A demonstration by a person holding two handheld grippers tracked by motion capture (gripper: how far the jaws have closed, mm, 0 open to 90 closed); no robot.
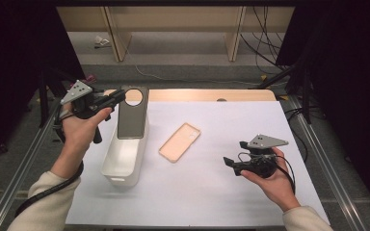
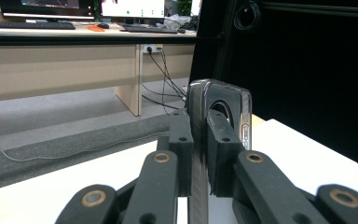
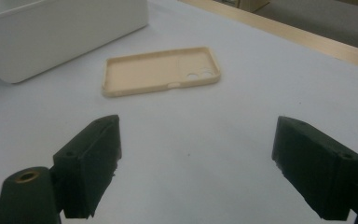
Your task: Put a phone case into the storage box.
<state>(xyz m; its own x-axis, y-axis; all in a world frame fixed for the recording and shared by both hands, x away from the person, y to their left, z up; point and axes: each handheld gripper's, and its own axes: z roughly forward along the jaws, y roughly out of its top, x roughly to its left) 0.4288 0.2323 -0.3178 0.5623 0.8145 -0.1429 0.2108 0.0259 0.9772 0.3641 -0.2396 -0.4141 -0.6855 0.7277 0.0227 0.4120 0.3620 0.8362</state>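
We hold a dark phone case over the white bin while our other gripper waits open.

Our left gripper (image 1: 118, 97) clamps its jaws on the edge of the dark phone case (image 1: 132, 113), which hangs upright above the white bin (image 1: 120, 161) near the table's left edge. The beige phone case (image 1: 179, 142) lies flat, hollow side up, near the table's middle, just beside the bin. Our right gripper (image 1: 230, 163), near the right edge, has its jaws spread wide with nothing between them.

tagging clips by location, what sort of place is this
Probably an office or lab set up for recording: a white-topped table on a metal rail frame, desks with monitors and keyboards behind, and loose cables on the carpeted floor.
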